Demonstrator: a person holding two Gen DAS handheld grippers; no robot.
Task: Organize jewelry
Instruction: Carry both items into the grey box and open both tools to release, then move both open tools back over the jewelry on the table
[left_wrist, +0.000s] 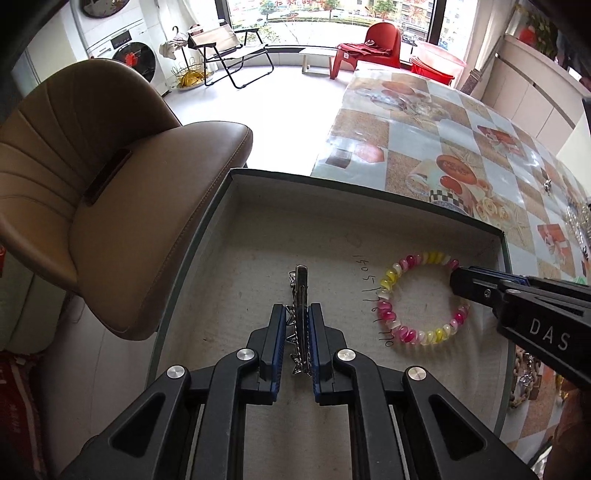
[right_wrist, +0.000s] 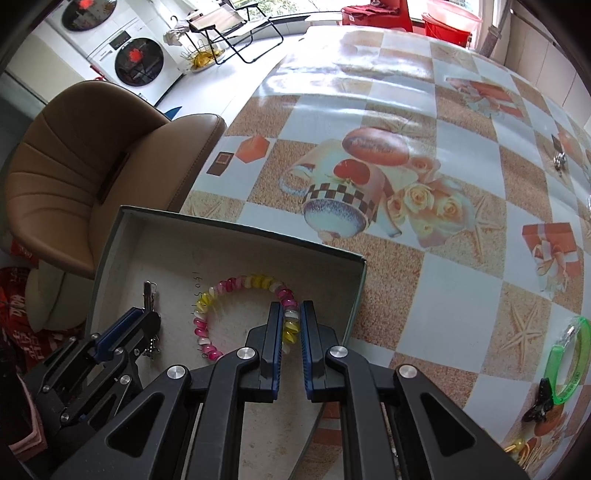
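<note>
An open grey cardboard box (left_wrist: 369, 192) sits on the table corner; it also shows in the right wrist view (right_wrist: 236, 229). My left gripper (left_wrist: 298, 314) is shut on a metal hair clip (left_wrist: 301, 291) low inside the box; the clip also shows in the right wrist view (right_wrist: 149, 295). My right gripper (right_wrist: 290, 314) is shut on a pink, yellow and white beaded bracelet (right_wrist: 243, 282) inside the box. In the left wrist view the bracelet (left_wrist: 391, 295) lies on the box floor with the right gripper (left_wrist: 458, 282) at its right side.
A brown leather chair (left_wrist: 110, 184) stands left of the box. On the patterned tablecloth (right_wrist: 461, 277) lie a green bangle (right_wrist: 572, 362), a black hair claw (right_wrist: 539, 406), a small silver piece (right_wrist: 559, 160) and a chain (left_wrist: 521, 376).
</note>
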